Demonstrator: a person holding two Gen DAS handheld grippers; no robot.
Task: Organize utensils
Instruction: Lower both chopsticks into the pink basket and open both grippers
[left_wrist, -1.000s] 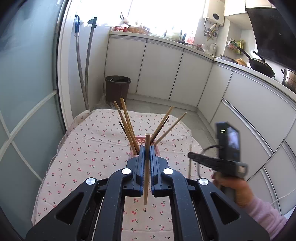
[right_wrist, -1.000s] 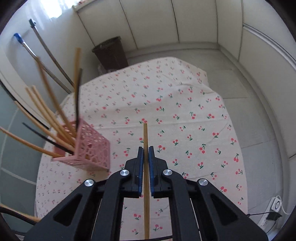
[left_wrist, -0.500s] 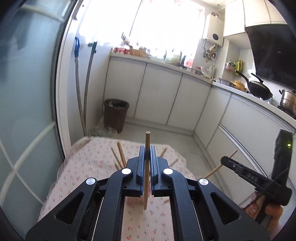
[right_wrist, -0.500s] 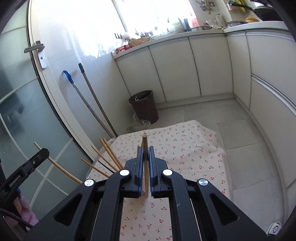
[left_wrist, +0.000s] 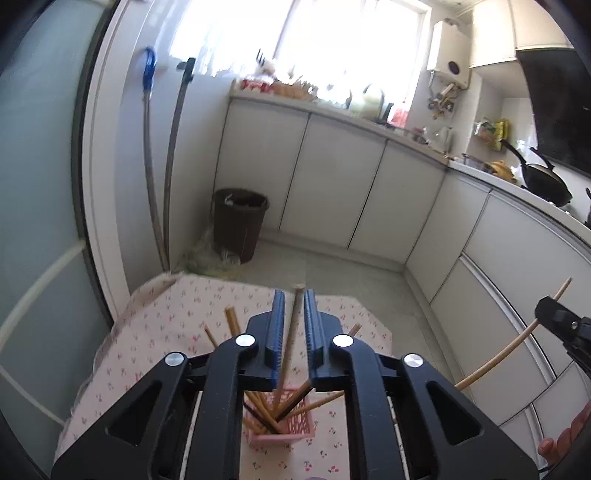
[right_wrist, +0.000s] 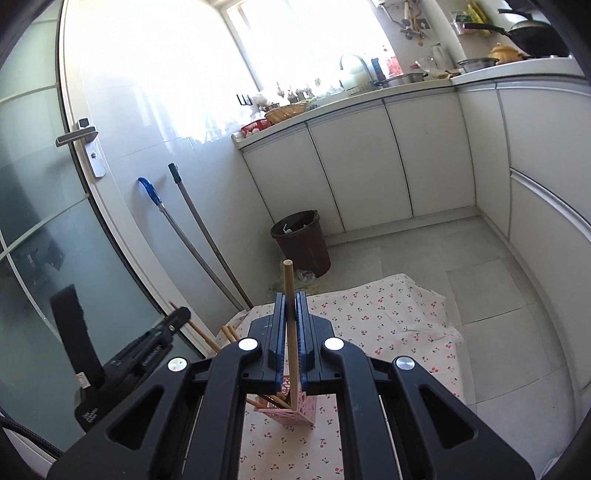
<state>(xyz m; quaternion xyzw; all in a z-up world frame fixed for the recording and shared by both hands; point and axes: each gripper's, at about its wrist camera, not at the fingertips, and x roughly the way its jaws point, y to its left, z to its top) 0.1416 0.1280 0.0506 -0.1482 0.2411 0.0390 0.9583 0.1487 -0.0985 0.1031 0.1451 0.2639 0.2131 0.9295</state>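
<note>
pink basket (left_wrist: 295, 424): sits on the desk (left_wrist: 155, 332) with the cherry-print cloth, right under both tools. Everything below is placed relative to it.

in the basket: a bunch of wooden chopsticks (left_wrist: 258, 406) plus at least one dark one, all leaning out in different directions like a fan. Couldn't count them from here.

left tool (left_wrist: 294, 321): hovering just above the basket, jaws opening. There's a chopstick (left_wrist: 291, 332) standing in the gap between the pads with daylight on both sides, so it looks released, lower end pointing down into the basket.

right tool (right_wrist: 290, 325): also above the basket, a bit to its right side, clenched tight on its own wooden chopstick (right_wrist: 290, 295). That one's near upright, top poking out over the jaws, bottom end right at the basket's rim; can't tell if it touches.

brown bin (right_wrist: 301, 245): on the floor well beyond the basket, past the far edge of the desk, next to two mop handles. Some rubbish inside, can't make out what.
</note>
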